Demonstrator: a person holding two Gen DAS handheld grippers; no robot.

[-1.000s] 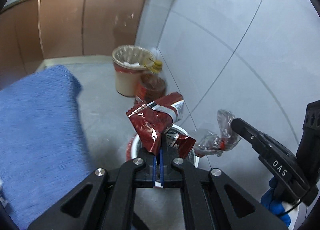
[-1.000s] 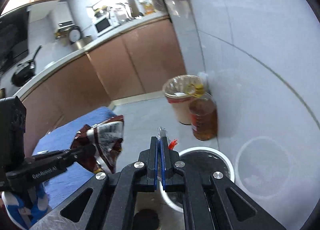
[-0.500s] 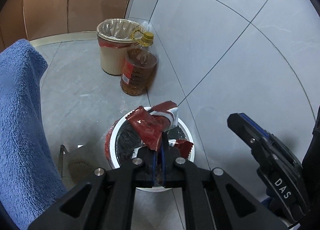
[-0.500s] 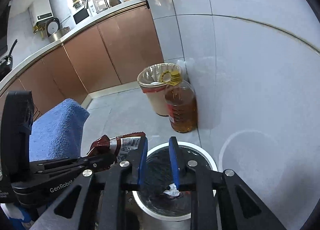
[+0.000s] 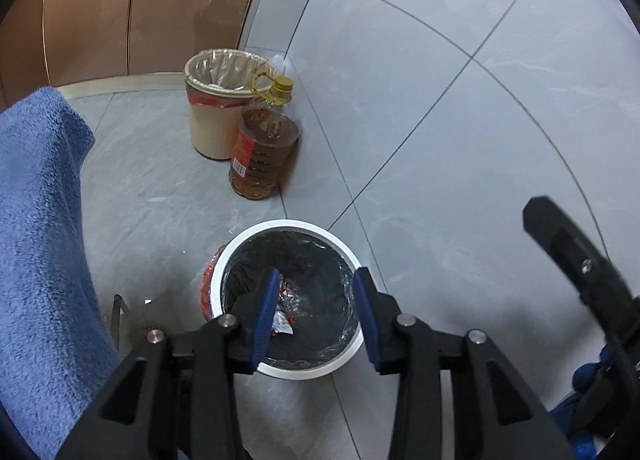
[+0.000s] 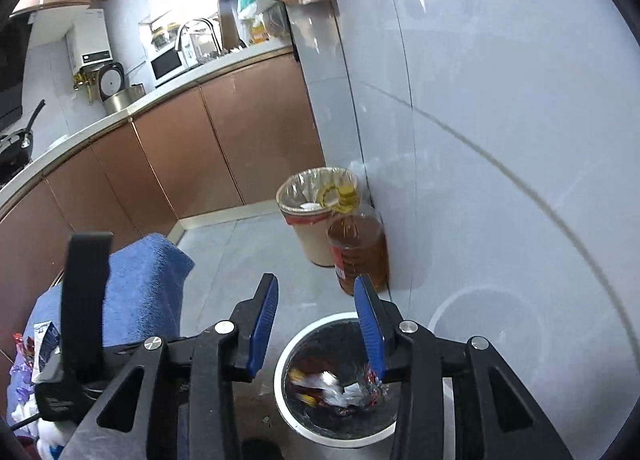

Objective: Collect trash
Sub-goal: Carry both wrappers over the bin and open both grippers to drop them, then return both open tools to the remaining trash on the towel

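Observation:
On the floor stands a white-rimmed bin (image 5: 280,225) with a dark liner. Crumpled red and silver wrappers (image 5: 285,314) lie at its bottom. Just above the bin hangs my left gripper (image 5: 316,276), jaws opening, nothing between the blue pads. In the right wrist view the same bin (image 6: 304,334) holds several wrappers (image 6: 332,384), among them a clear one. My right gripper (image 6: 316,282) is over the bin's near side, its jaws also opening and empty. A finger (image 5: 568,252) of the right gripper shows at the right of the left wrist view.
A beige bin with a clear liner (image 5: 216,100) and a bottle of amber oil (image 5: 264,156) stand by the tiled wall. A blue towel (image 5: 40,220) covers a surface on the left, with more wrappers (image 6: 44,340) on it. Brown cabinets (image 6: 200,156) line the back.
Both grippers have let go. The red snack bag has dropped from the left gripper into the bin, the clear wrapper from the right. Both pairs of jaws now stand apart.

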